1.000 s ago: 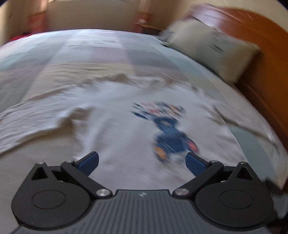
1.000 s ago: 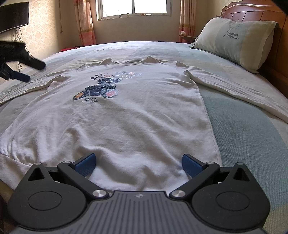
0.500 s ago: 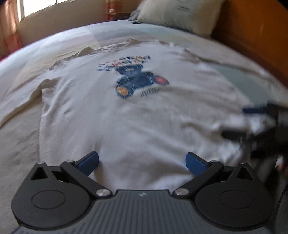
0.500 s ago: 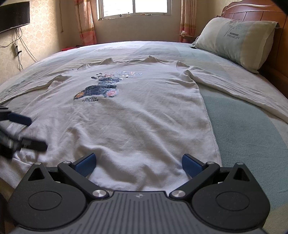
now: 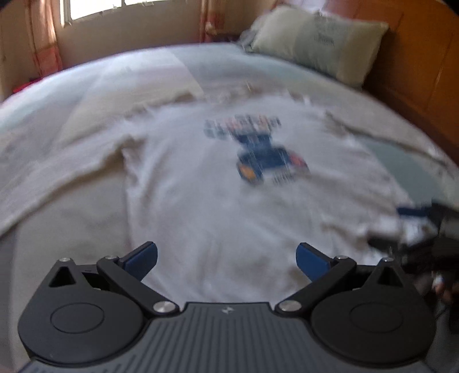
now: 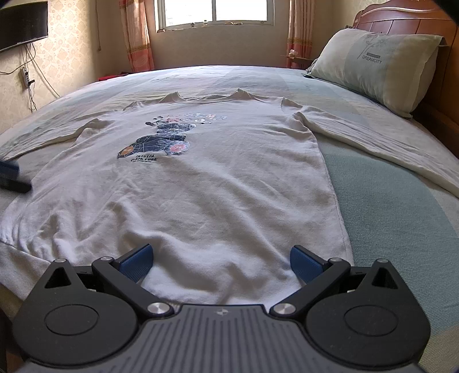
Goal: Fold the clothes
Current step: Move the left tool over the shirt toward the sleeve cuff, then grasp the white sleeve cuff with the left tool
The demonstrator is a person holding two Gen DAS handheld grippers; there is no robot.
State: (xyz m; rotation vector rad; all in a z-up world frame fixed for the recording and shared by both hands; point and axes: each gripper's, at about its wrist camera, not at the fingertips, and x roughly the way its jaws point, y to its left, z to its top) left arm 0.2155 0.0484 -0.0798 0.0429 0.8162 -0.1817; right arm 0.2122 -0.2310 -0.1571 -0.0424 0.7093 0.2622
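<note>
Both cams sit low at the hem end, looking fwd over their own wide-spread jaws and up the bed (image 6: 401,223). Right wrist view: sharp, centred on the hem, facing window (image 6: 215,13) & pillow (image 6: 378,66). Left wrist view: motion-blurred, set further left, angled twd the headboard side. Shared: white shirt (image 6: 206,195) w/ its print (image 5: 264,149), and each view catches the other gripper at its edge.

- A white long-sleeved shirt (image 6: 200,195) lies flat, front up, on the bed (image 6: 396,229), its collar toward the window (image 6: 215,13).
- The right gripper (image 6: 221,262) hangs over the shirt's hem, jaws wide apart.
- The left gripper (image 6: 11,178) shows at the left edge, beside the sleeve.
- A "DREAMCITY" pillow (image 6: 375,66) leans on the wooden headboard (image 6: 401,14).
</note>
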